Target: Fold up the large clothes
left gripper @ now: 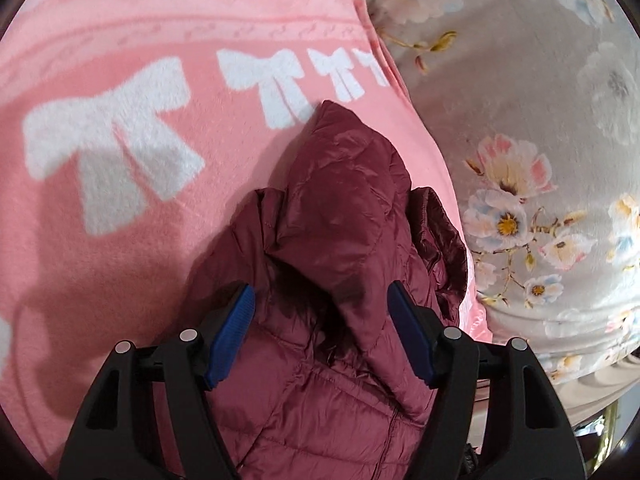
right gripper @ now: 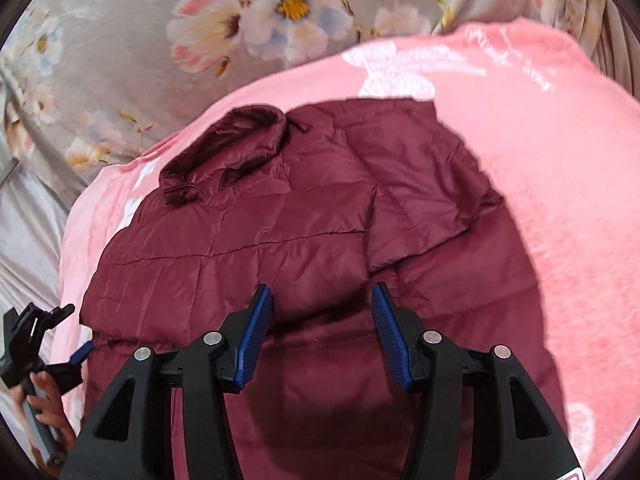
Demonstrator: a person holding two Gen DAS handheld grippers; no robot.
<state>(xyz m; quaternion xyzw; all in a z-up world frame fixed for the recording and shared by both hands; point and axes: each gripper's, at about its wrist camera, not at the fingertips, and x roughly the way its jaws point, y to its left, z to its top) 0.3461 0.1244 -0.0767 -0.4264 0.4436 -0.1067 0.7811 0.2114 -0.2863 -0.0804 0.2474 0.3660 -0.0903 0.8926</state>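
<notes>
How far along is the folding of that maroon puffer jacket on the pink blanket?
Done: the maroon puffer jacket lies spread on the pink blanket, with one sleeve already folded in across the body. In hand: nothing is gripped; the left gripper hovers open over the hood end, and the right gripper is open above the body. Left: the hood and the body folds.

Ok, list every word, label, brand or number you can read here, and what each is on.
No readable text anywhere.
Pink blanket: faint embossed marks near its edge by the jacket, too blurred to read; otherwise only white bows.
Maroon jacket: no label visible.
Floral sheet: flowers only.
Right gripper: red mark at frame corner, cut off.
</notes>
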